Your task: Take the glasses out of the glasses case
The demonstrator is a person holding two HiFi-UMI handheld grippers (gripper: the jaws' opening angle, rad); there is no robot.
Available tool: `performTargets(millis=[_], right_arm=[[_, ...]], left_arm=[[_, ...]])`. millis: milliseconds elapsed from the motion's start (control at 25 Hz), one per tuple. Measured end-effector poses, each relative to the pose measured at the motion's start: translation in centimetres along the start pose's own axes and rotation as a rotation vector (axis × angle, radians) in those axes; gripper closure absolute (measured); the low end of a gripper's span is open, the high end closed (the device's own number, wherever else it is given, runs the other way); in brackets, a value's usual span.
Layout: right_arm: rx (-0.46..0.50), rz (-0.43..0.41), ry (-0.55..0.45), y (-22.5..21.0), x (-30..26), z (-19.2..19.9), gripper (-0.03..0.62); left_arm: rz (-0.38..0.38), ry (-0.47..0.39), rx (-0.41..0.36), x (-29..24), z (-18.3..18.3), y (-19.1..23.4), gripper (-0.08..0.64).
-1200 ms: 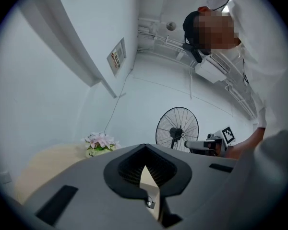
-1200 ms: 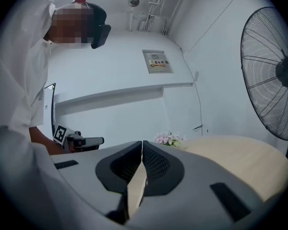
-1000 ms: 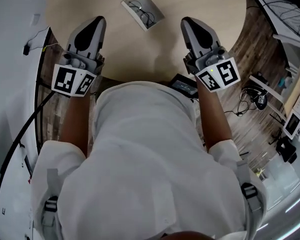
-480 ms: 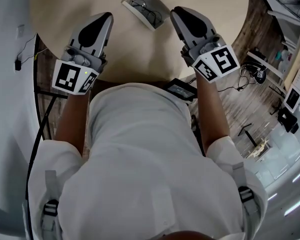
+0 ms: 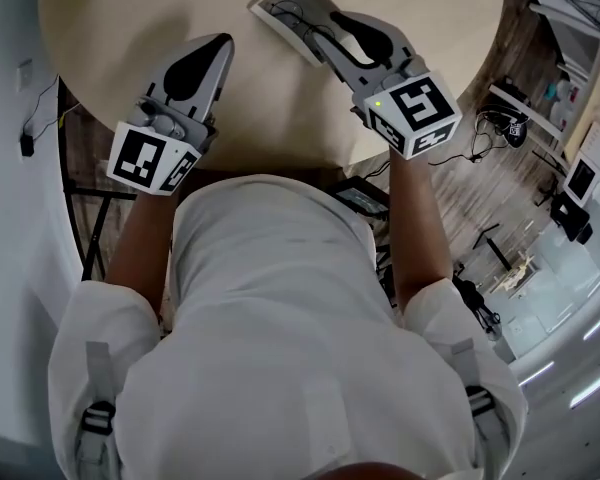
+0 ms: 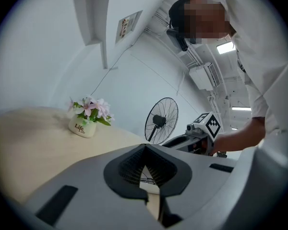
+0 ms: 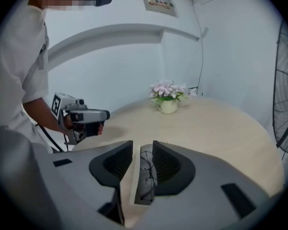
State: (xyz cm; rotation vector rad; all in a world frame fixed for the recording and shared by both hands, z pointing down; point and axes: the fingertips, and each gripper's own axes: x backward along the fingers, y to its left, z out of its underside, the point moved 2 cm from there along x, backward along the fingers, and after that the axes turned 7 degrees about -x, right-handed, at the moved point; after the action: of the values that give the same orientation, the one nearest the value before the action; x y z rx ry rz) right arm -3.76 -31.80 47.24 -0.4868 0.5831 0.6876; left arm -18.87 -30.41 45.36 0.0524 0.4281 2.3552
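An open white glasses case [image 5: 280, 16] lies on the round beige table [image 5: 130, 8], with dark thin-framed glasses [image 5: 295, 10] inside. My right gripper [image 5: 332, 30] hangs over the case's near right end, tilted down. Its jaws have just been opening and now stand open. In the right gripper view the case [image 7: 137, 190] and glasses [image 7: 146, 176] show in the gap between the pads [image 7: 165, 164], which do not press on them. My left gripper [image 5: 218, 43] is shut and empty, left of the case and apart from it; its shut tips [image 6: 145, 151] point level across the table.
A pot of pink flowers [image 7: 168, 102] stands at the table's far side. A floor fan [image 6: 161, 121] stands beyond the table. Cables and small devices [image 5: 510, 118] lie on the wooden floor to the right. The person's torso fills the lower head view.
Both grippers moved forward and down toward the case. The right one went from beside the case to over it and opened its jaws. The left stayed shut.
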Motion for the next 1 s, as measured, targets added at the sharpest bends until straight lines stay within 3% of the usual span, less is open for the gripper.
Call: performTargets(millis=[160,480,760,1000], right_arm=[[0.089,0.020,0.166,0.2,-2.0,1.7,0.456],[0.108,0.047,0.402,-0.7,-4.8,5.3,0.456],[0.105,0.085,0.515,-1.7,-5.5,6.8,0.457],[0.116,0.080,0.570,-2.2,-6.5,7.8,0.479]], left_arm=[[0.046,0.010,0.022,-0.6,1.0,-0.3,0.548],[0.090,-0.004,0.110,-1.6,2.4,-0.6,0.548],[0.139,-0.019,0.192,-2.0,3.2,-2.6,0.548],[0.171,-0.009,0.213,-2.0,4.1,-2.9,0.548]])
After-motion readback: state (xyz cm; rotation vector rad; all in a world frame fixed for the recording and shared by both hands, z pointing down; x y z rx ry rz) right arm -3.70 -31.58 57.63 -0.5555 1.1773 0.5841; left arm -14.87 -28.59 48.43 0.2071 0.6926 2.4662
